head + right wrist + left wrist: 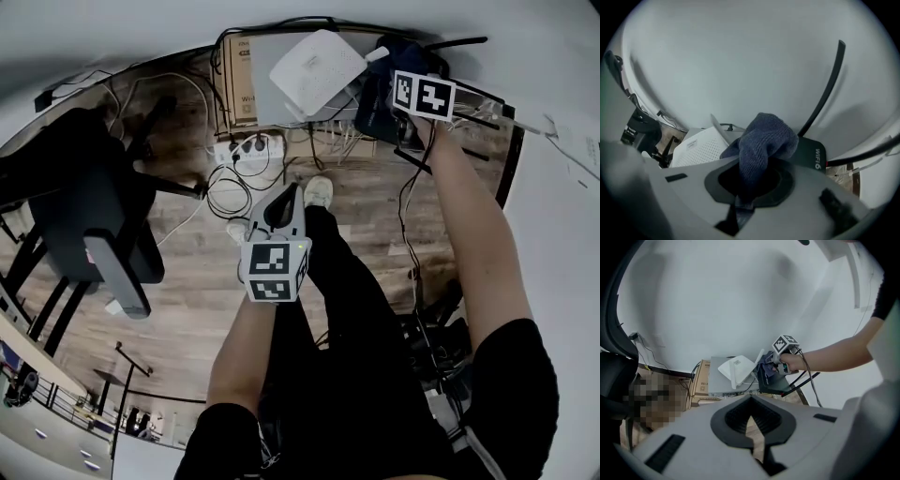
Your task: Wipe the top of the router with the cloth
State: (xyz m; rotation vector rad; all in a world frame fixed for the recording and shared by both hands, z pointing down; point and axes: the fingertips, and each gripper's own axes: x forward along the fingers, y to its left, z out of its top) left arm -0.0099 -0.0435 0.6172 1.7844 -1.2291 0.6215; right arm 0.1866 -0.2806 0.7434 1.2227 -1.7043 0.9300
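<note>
right tool [749,182] is clamped on the blue cloth [764,140], which is bunched against the top of the black router [813,157] down by the wall [740,56]. left tool [750,408] is closed up with nothing in it, held well back from the router.

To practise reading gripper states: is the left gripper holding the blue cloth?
No, the blue cloth is clamped in the right gripper, while the left gripper has nothing between its jaws.

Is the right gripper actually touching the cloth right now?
Touching. The right gripper view shows the right gripper shut on the blue cloth, which bunches out ahead of its jaws, in front of the black router.
</note>
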